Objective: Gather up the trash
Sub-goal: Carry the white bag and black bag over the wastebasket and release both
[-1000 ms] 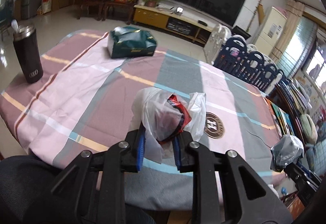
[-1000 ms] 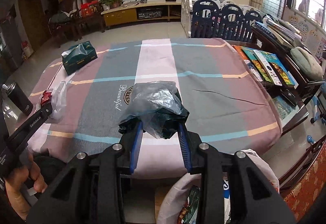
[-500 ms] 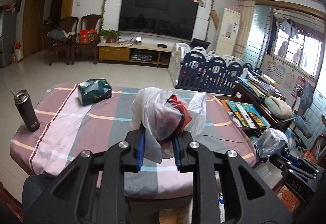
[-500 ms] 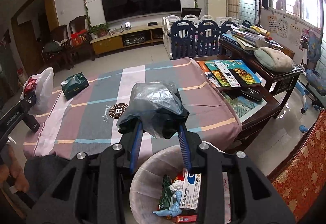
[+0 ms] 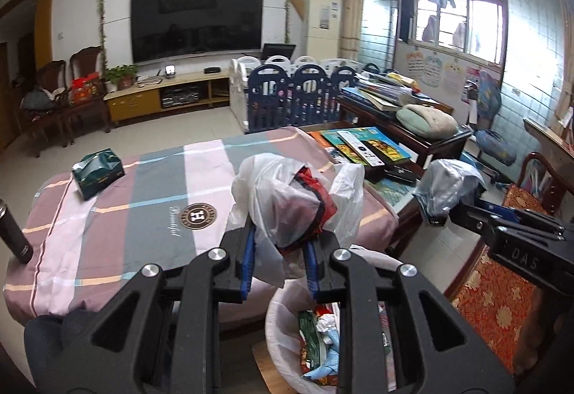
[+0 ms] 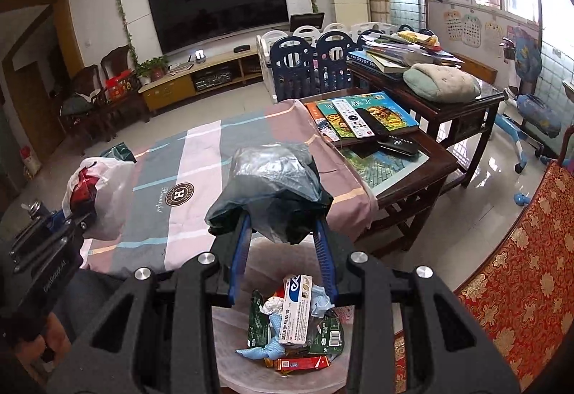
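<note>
While the left gripper (image 5: 278,259) pinches a crumpled white bag (image 5: 287,200) showing red inside, the right gripper (image 6: 283,259) clamps a grey-green bag (image 6: 272,186), both above the lined, litter-filled bin (image 6: 229,329).

A thin white plastic bag (image 5: 287,200) is crinkling glossily beside a grey translucent plastic bag (image 6: 274,179), perhaps over dark cloth. Matt striped cloth is covering the desk (image 5: 143,207); the floor tiles (image 6: 502,186) are gleaming, the side table (image 6: 430,157) showing polished wood.

Both bagged bundles lifted from table (image 5: 107,214), now above bin (image 6: 229,329)
</note>
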A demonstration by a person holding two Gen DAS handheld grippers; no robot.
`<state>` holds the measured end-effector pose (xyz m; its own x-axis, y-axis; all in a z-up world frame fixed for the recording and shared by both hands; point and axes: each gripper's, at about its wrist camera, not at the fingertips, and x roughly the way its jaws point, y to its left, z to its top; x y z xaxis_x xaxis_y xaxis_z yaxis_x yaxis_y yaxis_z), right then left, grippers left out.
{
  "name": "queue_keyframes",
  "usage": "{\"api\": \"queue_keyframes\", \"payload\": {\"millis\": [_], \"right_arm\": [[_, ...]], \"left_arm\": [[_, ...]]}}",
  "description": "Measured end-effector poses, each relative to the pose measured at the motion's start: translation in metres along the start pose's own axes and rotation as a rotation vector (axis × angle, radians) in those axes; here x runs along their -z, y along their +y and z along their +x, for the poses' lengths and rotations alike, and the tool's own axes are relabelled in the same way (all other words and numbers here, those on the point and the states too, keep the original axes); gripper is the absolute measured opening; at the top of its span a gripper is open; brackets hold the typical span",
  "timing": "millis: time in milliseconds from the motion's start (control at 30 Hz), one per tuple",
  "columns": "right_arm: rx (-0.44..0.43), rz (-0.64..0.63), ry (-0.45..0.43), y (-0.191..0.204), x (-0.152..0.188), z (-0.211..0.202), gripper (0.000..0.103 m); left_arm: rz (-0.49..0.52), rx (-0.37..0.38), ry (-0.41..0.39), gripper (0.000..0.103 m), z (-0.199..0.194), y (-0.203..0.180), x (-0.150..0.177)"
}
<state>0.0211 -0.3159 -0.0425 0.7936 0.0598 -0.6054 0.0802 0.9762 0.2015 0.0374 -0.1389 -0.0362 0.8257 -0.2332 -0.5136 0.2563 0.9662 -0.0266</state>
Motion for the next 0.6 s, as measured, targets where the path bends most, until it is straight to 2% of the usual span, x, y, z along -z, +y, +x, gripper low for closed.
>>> {"api": "queue_keyframes", "payload": {"millis": [133, 333, 600], "right_arm": [[0.001, 0.007, 0.005, -0.004, 0.002, 0.001, 0.035], [0.008, 0.019, 0.004, -0.01, 0.002, -0.001, 0.035], [0.012, 0.028, 0.012, -0.014, 0.003, -0.001, 0.035]], "left_arm": [[0.0, 0.026, 0.035, 0.024, 0.011, 0.001, 0.005], [0.004, 0.084, 0.139, 0.024, 0.04, 0.0, 0.022], [0.074, 0.148, 0.232, 0.024, 0.067, -0.026, 0.049]]}}
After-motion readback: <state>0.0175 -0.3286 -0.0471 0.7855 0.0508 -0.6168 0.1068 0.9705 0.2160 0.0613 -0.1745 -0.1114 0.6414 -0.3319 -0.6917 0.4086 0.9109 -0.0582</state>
